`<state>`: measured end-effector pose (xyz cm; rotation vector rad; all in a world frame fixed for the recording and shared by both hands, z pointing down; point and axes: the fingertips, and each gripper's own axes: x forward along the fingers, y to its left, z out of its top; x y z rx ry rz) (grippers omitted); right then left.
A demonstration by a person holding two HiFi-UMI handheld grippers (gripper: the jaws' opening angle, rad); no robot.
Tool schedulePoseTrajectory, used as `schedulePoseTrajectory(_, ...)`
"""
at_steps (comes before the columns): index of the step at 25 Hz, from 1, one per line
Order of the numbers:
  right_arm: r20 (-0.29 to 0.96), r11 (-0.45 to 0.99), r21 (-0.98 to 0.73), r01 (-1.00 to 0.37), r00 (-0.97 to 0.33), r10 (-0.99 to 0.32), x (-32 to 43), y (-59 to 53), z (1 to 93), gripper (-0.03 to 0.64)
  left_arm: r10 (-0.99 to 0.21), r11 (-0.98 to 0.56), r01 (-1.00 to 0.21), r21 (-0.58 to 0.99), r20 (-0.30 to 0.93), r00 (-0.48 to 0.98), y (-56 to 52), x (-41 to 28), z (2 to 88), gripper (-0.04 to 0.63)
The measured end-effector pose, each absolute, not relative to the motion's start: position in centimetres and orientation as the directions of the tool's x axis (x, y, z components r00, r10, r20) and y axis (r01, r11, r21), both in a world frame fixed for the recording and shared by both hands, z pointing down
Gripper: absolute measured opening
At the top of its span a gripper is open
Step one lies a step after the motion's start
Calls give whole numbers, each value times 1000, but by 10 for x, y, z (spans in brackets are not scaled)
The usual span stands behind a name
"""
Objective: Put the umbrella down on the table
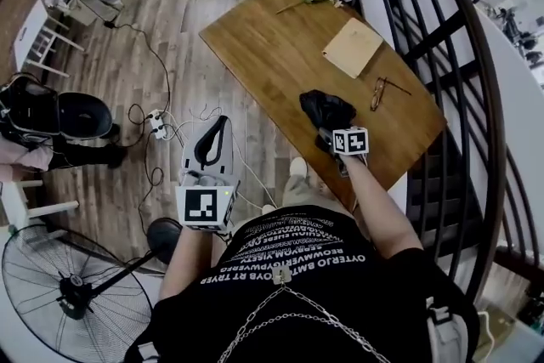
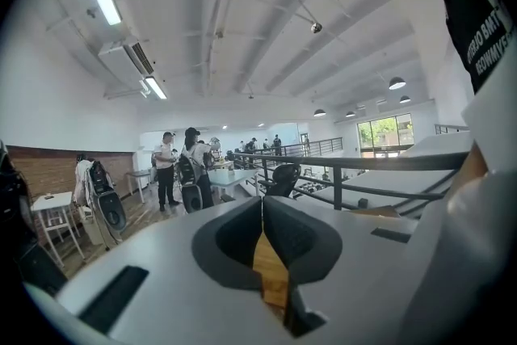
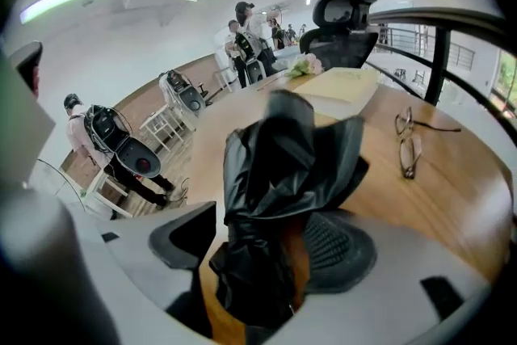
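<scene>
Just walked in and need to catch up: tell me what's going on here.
A person works with a gripper in each hand. The right gripper is at the wooden table with a folded black umbrella between its fingers. The fingers stand wide and seem not to press it, and the umbrella rests on the tabletop. The left gripper is shut and empty, held off the table's near side. Glasses lie nearby.

Crumpled black folded umbrella (image 1: pixel 325 108) on the wooden table (image 1: pixel 272 47), close to its near edge.
</scene>
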<state>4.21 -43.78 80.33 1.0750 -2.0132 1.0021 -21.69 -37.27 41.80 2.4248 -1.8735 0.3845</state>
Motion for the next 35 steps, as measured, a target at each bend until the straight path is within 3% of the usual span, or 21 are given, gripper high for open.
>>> schedulePoseTrajectory(7,738,425,-242,-872,-450,-503,73,-422,751,308,-946,-280,-955,-99,198,257,-354,-210,409,29)
schedulePoseTrajectory(11,641,515,-184,-838,-499,-583,71,-405,691,89,-946,-291,-954,-66,168,277,-344,-207,403,29)
schedulePoseTrajectory(14,539,521,-172,-836,-523,-660,70,-396,636,25,-942,-306,-952,-33,154,297,-335,-206,400,29)
schedulePoseTrajectory(25,240,587,-4,-810,-571,-785,61,-348,455,15,-944,-319,-947,-21,93,316,-289,-211,371,29)
schedulePoseTrajectory(35,192,615,34,-788,-599,-778,49,-305,408,16,-948,-314,-949,-25,65,312,-246,-216,366,29)
